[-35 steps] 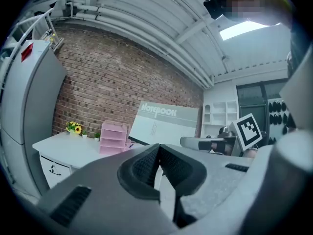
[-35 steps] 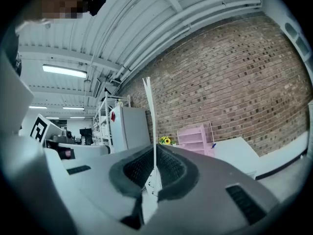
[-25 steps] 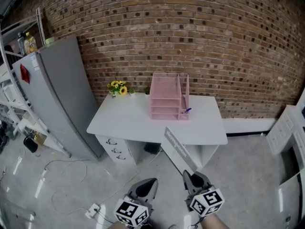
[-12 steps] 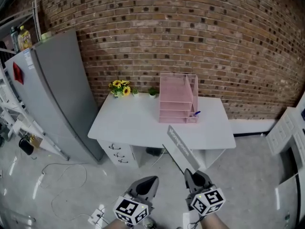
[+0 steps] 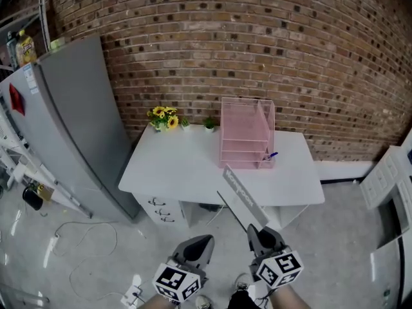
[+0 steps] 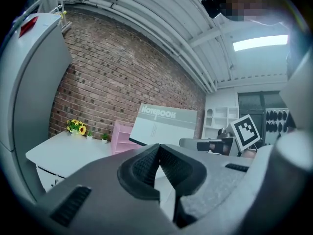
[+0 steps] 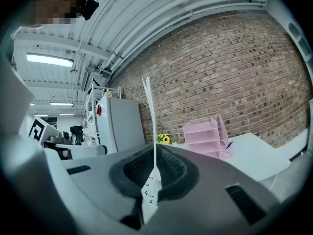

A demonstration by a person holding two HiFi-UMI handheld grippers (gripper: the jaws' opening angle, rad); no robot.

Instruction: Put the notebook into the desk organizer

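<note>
A pink tiered desk organizer [image 5: 246, 134] stands at the back right of the white desk [image 5: 174, 166], still some way ahead of both grippers. My right gripper [image 5: 257, 234] is shut on the lower corner of the grey notebook [image 5: 241, 195], which slants up toward the desk. The right gripper view has the notebook [image 7: 150, 131] edge-on between the pads [image 7: 168, 173], with the organizer [image 7: 205, 136] beyond. My left gripper [image 5: 199, 246] is beside it, shut and empty. In the left gripper view its tips [image 6: 159, 148] meet, and the notebook [image 6: 164, 126] shows to the right.
A grey fridge [image 5: 71, 121] stands left of the desk. Sunflowers [image 5: 163, 116] and a small plant [image 5: 208, 123] sit at the desk's back edge. A blue pen [image 5: 270, 155] lies in the organizer's side. Drawers [image 5: 158, 208] are under the desk, cables [image 5: 84, 237] on the floor, a white cabinet [image 5: 386, 179] at the right.
The desk and organizer have come nearer and shifted right in the head view. Both grippers keep their places in the view, the right one holding the notebook throughout.
</note>
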